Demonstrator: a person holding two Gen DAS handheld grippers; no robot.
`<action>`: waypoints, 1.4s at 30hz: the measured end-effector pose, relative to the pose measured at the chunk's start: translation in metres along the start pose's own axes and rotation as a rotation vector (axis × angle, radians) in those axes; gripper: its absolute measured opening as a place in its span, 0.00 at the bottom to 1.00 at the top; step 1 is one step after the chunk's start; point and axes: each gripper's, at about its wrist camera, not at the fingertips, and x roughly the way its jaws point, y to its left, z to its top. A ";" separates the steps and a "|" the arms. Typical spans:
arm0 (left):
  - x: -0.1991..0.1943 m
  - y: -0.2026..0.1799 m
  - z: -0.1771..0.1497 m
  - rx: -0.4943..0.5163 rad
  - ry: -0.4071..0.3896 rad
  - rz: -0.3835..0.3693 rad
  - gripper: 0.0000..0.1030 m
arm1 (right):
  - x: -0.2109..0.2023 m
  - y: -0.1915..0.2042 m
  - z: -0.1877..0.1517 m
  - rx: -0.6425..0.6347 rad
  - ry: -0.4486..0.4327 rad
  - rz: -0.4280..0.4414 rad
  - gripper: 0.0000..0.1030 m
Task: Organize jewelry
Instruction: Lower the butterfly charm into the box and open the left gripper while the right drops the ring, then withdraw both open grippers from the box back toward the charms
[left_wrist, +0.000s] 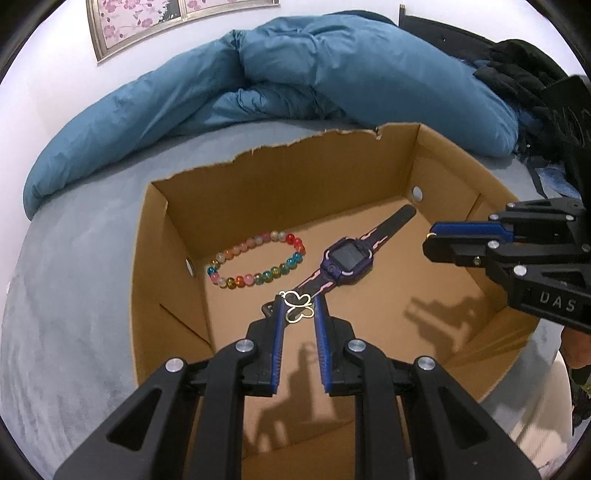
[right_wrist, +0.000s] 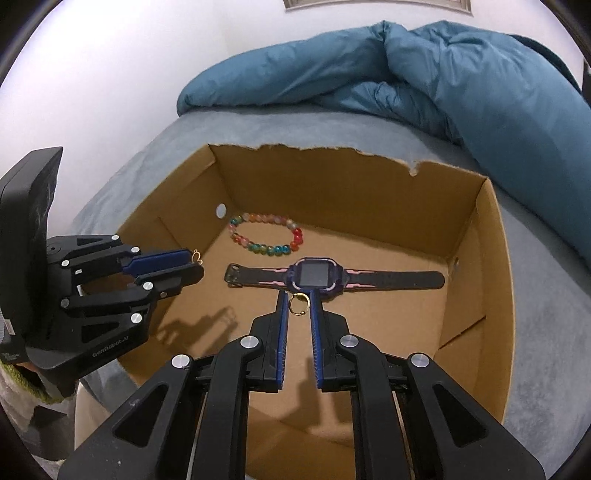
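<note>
Cardboard makes up the open box (left_wrist: 177, 266) lying on the bed (left_wrist: 81, 258), its far rim torn ragged, and it serves as the collecting place for the jewelry. On its floor already lie a bead bracelet (left_wrist: 258, 264) of many colours near the far left corner and a purple watch (left_wrist: 347, 260) with a black and pink strap stretched out beside it, apart from the beads.

The left tongs (left_wrist: 299, 308) are nearly closed, pinching a thin gold butterfly charm (left_wrist: 297, 309) by its edges at the very tips. The right tongs (right_wrist: 297, 304) are likewise almost closed on a small gold ring (right_wrist: 298, 304), held between the blue pads. Both hang over the inside of the box and point steeply down, which I judge is so that each small piece can be let go onto the floor of the box rather than dropped from outside. Gripping at the tips keeps such thin pieces in sight.

Readable writing: "DAS" on the right tool's body in the left view, and "GenRobot.AI" on the left tool in the right view.

A blue duvet (left_wrist: 332, 74) is bunched behind the box.
</note>
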 end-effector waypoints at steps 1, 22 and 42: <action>0.002 0.000 -0.001 -0.002 0.005 0.000 0.15 | 0.001 -0.001 0.000 0.003 0.002 -0.002 0.11; -0.064 0.004 -0.015 -0.052 -0.178 -0.026 0.31 | -0.071 -0.012 -0.019 -0.002 -0.171 -0.013 0.23; -0.087 -0.070 -0.111 0.052 -0.149 -0.114 0.31 | -0.116 -0.011 -0.134 -0.022 -0.111 -0.073 0.25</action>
